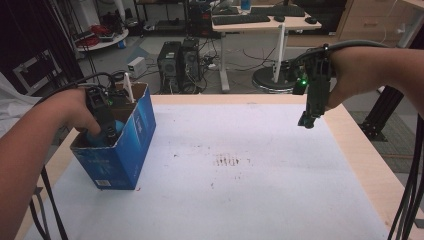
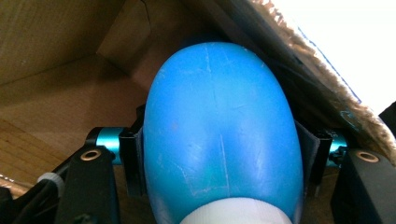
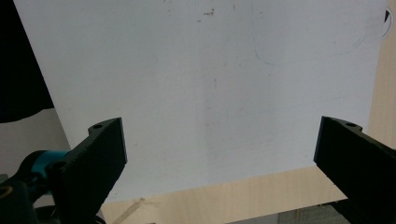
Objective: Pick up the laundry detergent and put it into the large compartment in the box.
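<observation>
A blue cardboard box (image 1: 122,152) with an open top stands at the table's left. My left gripper (image 1: 107,131) reaches down into it and is shut on a smooth blue rounded object (image 1: 118,128). In the left gripper view the blue object (image 2: 219,126) sits pressed between both pads, a white part showing at its near end, with brown box walls (image 2: 51,79) around it. My right gripper (image 1: 306,121) hangs above the table's far right edge, pointing down. In the right gripper view its jaws (image 3: 224,144) stand wide apart over the white sheet (image 3: 210,79) with nothing between them.
A white sheet (image 1: 240,170) covers the wooden table (image 1: 365,155), with dark smudges near its middle. A white stick (image 1: 129,88) pokes up from the box. Computer towers (image 1: 177,60) and a desk (image 1: 260,22) stand beyond the far edge. Black cables (image 1: 410,195) hang at the right.
</observation>
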Tool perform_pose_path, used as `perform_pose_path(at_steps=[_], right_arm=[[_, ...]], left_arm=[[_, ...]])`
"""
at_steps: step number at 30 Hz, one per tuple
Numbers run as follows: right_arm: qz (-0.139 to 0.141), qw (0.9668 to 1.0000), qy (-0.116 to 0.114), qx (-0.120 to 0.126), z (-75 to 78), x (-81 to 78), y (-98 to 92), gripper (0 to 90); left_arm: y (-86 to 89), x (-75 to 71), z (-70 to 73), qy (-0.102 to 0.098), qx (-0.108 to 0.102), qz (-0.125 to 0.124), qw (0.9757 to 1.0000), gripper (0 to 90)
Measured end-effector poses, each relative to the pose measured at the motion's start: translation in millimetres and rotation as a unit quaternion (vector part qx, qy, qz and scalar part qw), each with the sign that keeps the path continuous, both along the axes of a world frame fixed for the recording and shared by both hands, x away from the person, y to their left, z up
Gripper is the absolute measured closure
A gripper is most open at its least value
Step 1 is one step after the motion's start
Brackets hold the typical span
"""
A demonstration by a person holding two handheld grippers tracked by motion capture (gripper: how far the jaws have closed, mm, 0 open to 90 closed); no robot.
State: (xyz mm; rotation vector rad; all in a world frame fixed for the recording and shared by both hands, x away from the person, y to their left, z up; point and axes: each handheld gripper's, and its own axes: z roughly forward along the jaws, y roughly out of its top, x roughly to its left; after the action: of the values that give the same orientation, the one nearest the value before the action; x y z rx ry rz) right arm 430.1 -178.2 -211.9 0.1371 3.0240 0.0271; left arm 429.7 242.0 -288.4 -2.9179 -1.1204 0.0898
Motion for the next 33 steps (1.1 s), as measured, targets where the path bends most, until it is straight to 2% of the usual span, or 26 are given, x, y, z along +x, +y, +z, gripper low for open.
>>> perform_pose_path(at_steps=[5, 11, 23, 24, 29, 33], right_arm=[[-0.003, 1.0000, 0.000, -0.002, 0.1, -0.2, -2.1, 1.5], [-0.001, 1.0000, 0.001, -0.002, 0.0, 1.4, -2.8, 1.4], [0.001, 1.0000, 0.001, -0.001, -0.9, 1.1, 1.0, 1.5], [0.000, 1.0000, 0.002, -0.002, -0.7, 1.0, 0.9, 1.4], [-0.002, 1.0000, 0.003, -0.003, 0.1, 0.2, 0.0, 1.5], [-0.003, 1.0000, 0.002, -0.002, 0.8, -0.4, -1.0, 1.5]], left_arm=[[-0.7, -0.5, 1.8, 0.004, 0.001, -0.006, 1.0000, 34.5], [2.6, -1.3, 13.8, 0.001, -0.012, -0.004, 0.9999, 30.1], [-0.4, -3.5, 21.9, -0.009, -0.010, -0.005, 0.9999, 24.2], [0.5, -3.8, 25.1, -0.010, -0.015, 0.002, 0.9998, 24.2], [0.3, -5.1, 34.9, -0.012, -0.009, 0.009, 0.9999, 22.4], [-2.3, -6.7, 43.3, -0.021, -0.006, 0.012, 0.9997, 16.2]])
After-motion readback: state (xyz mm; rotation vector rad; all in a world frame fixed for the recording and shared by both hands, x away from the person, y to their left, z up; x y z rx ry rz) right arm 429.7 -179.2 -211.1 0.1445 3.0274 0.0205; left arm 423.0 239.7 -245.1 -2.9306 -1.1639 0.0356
